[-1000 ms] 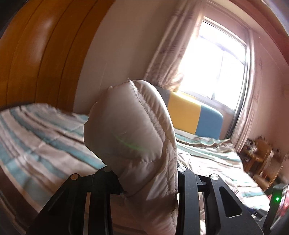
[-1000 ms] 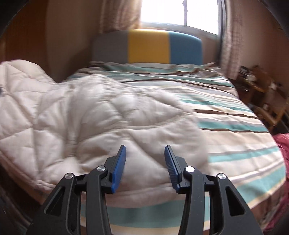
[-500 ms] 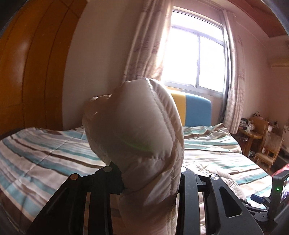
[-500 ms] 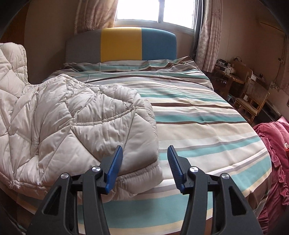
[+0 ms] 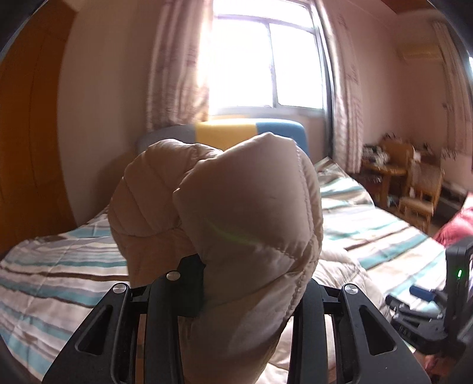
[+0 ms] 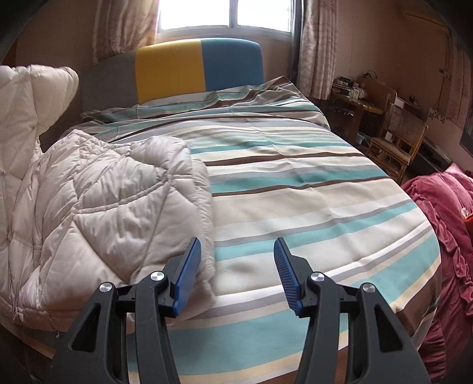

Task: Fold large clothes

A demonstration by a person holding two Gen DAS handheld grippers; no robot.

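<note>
A: So, what sits at nine o'clock in the right wrist view?

B: The beige quilted coat (image 6: 97,206), heaped on the left part of the striped bedspread (image 6: 295,189), with a raised fold of it climbing toward ten o'clock at the frame's edge.

A: And the left gripper (image 5: 236,283)?

B: It is clamped on a puffy fold of that coat (image 5: 236,212); the padding bulges up from between the black fingers and fills the middle of the left wrist view, hiding the fingertips.

A: At twelve o'clock?

B: The headboard (image 6: 183,71) in grey, yellow and blue, with the bright window (image 6: 224,13) and curtains above it.

A: The right gripper (image 6: 236,274)?

B: Spread wide, nothing between its blue pads (image 6: 189,271). It hangs over the bedspread at six o'clock; the left pad is just beside the coat's near edge, though I cannot tell if they touch.

A: Farther right?

B: At two o'clock a wooden chair (image 6: 396,136) near the wall, and at four o'clock a red ruffled cloth (image 6: 443,224) beside the bed.
</note>
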